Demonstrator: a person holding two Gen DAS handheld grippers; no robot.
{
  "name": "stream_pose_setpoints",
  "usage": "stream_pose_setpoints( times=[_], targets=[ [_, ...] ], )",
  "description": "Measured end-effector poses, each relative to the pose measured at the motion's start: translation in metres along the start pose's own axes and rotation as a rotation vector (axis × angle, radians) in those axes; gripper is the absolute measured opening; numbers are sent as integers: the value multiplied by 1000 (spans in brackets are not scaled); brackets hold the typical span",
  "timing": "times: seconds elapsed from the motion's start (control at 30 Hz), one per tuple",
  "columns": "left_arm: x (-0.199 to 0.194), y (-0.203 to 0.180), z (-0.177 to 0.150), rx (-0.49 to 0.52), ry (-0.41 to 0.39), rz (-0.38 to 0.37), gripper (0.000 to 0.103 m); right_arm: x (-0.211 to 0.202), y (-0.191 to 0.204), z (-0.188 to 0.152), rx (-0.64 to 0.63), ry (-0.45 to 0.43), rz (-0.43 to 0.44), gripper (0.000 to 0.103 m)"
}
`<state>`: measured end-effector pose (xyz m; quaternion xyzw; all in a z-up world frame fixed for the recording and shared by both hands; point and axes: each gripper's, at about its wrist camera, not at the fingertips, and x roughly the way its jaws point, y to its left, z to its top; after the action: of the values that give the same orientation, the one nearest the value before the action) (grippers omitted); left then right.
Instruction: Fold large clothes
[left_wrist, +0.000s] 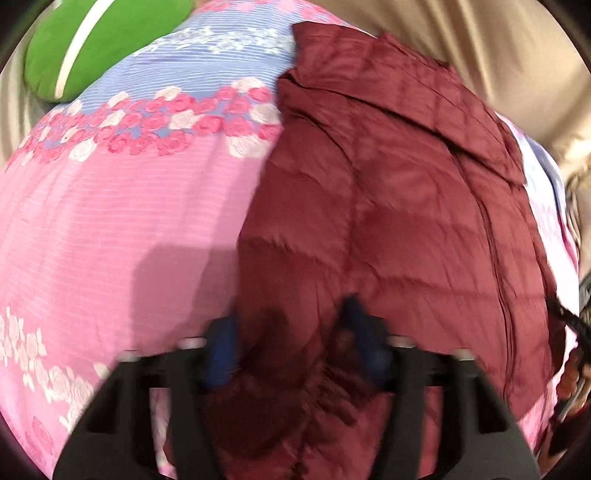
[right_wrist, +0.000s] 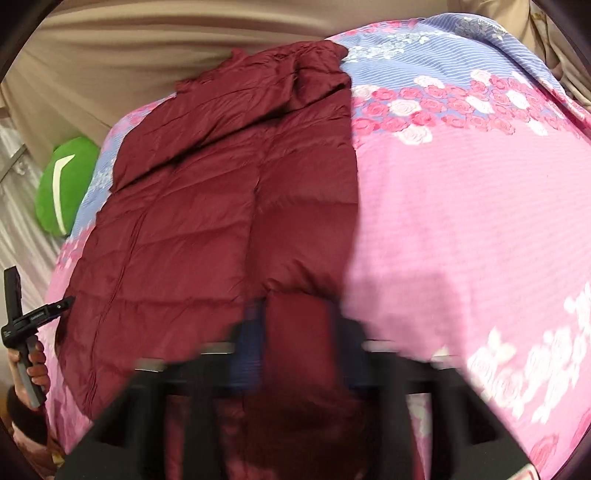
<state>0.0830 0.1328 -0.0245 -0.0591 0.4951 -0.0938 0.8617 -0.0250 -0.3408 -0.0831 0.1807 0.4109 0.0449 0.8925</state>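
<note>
A dark red quilted down jacket (left_wrist: 388, 192) lies spread on a bed with a pink and blue rose-print sheet (left_wrist: 110, 221). My left gripper (left_wrist: 295, 332) has its blue-padded fingers on either side of a bunch of the jacket's near hem, closed on it. In the right wrist view the jacket (right_wrist: 221, 192) lies lengthwise on the sheet (right_wrist: 461, 221). My right gripper (right_wrist: 299, 332) is closed on a fold of the jacket's near edge. The left gripper's handle and the hand on it also show in the right wrist view (right_wrist: 26, 332), at the far left.
A green cushion with a white stripe (left_wrist: 85, 48) lies at the far end of the bed; it also shows in the right wrist view (right_wrist: 64, 184). A beige curtain (right_wrist: 184, 44) hangs behind the bed. Bare sheet lies beside the jacket.
</note>
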Motion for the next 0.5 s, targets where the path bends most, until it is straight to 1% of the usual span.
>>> stream_pose_setpoints(
  times=[0.03,0.07,0.17,0.2,0.3,0.33,0.37,0.4,0.47,0.5],
  targets=[
    [-1,-2,1,-8,18,-31,10,-4,0,-2,14,-7,19,9],
    [-7,-6,-2,-10,27,-31,7,-12,1,-3,22,-19,24,7],
    [-31,-13,-7,18,8,-27,5,-39,3,-7,1,-53,18,4],
    [-45,-15,-16,23,9,-44,5,-48,3,-11,-6,-51,19,4],
    [-71,-19,-40,30,28,-91,5,-79,-1,-39,-42,-14,-11,4],
    [-82,-20,-55,25,37,-111,5,-83,-3,-46,-46,2,-22,4],
    [-88,-20,-63,20,42,-123,5,-87,-6,-56,-50,27,-31,4],
    [-96,-21,-72,13,36,-129,6,-88,-10,-67,-55,67,-40,5],
    [-113,-20,-79,-16,-8,-121,10,-86,-13,-77,-70,110,-76,10],
    [-121,-19,-77,-31,-40,-122,11,-86,-16,-81,-76,110,-109,16]
  ],
)
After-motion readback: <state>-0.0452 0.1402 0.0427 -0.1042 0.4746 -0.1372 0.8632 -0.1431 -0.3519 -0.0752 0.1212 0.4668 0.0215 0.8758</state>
